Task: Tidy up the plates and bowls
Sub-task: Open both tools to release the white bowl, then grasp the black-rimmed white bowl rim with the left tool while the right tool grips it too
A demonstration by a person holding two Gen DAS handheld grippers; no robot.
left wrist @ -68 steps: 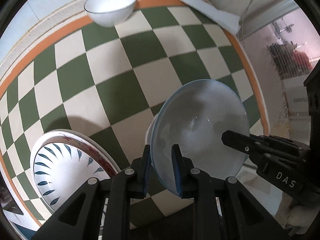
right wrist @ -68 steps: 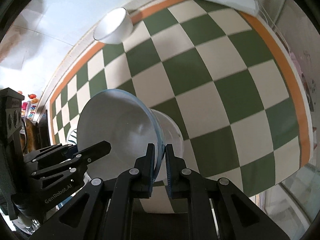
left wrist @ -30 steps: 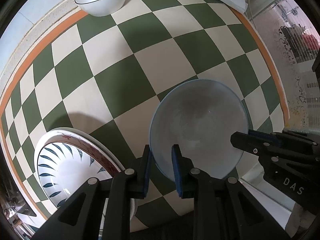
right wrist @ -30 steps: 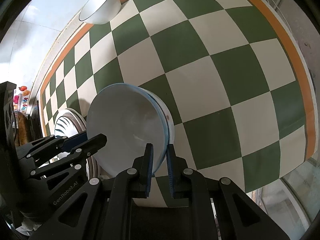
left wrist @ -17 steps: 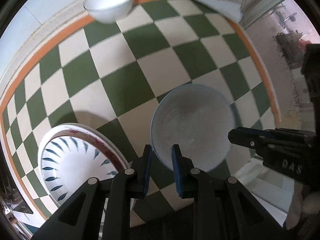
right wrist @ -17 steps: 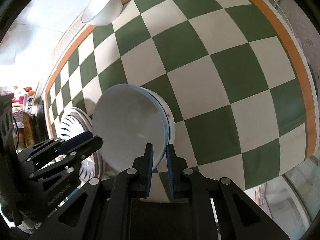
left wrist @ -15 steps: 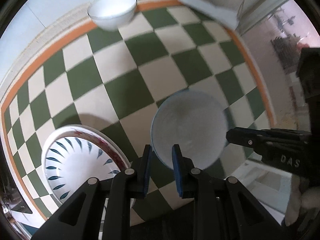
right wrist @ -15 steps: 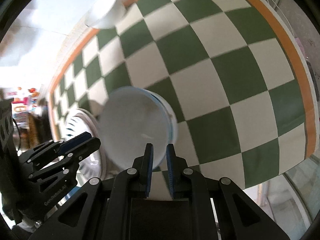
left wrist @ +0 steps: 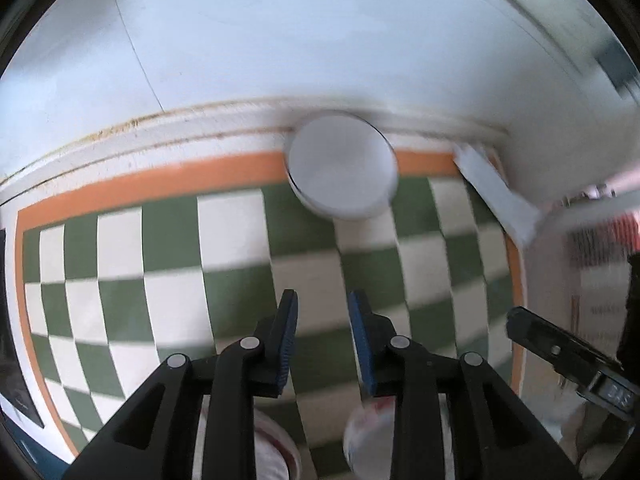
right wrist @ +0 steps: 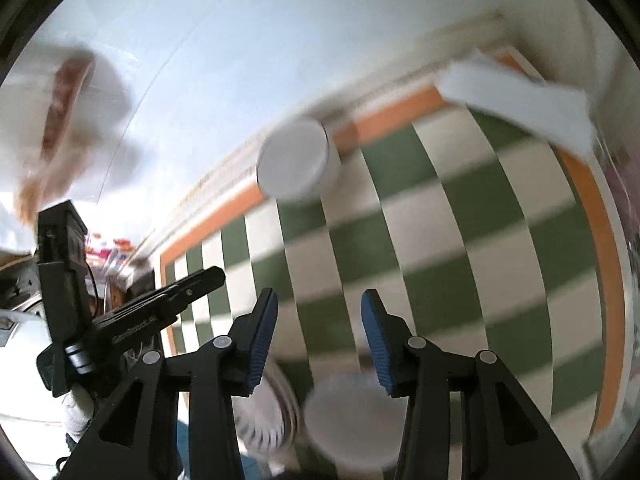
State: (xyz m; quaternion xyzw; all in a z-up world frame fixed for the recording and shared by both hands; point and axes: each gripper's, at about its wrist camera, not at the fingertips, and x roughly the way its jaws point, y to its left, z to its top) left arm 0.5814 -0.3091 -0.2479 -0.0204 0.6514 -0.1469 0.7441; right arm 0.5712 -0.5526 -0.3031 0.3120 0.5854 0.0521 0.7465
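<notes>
Both views are motion-blurred. A white bowl [left wrist: 342,168] stands at the far edge of the green-and-white checked table, also in the right wrist view [right wrist: 296,162]. My left gripper [left wrist: 322,320] is open and empty above the table. My right gripper [right wrist: 318,332] is open and empty. The pale blue bowl [right wrist: 352,428] sits on the table below and behind the right gripper's fingers; its rim shows low in the left wrist view [left wrist: 368,436]. The patterned plate [right wrist: 276,420] lies left of it, and a strip of it [left wrist: 276,452] shows in the left wrist view.
A folded white cloth [left wrist: 496,196] lies at the far right corner, also in the right wrist view [right wrist: 516,100]. A white wall rises behind the orange-bordered table edge [left wrist: 160,176]. The right gripper's body [left wrist: 568,360] shows at the left view's right side.
Both grippers have let go of the pale blue bowl, opened and lifted away, tilting up toward the far white bowl. The blue bowl now rests on the table beside the patterned plate.
</notes>
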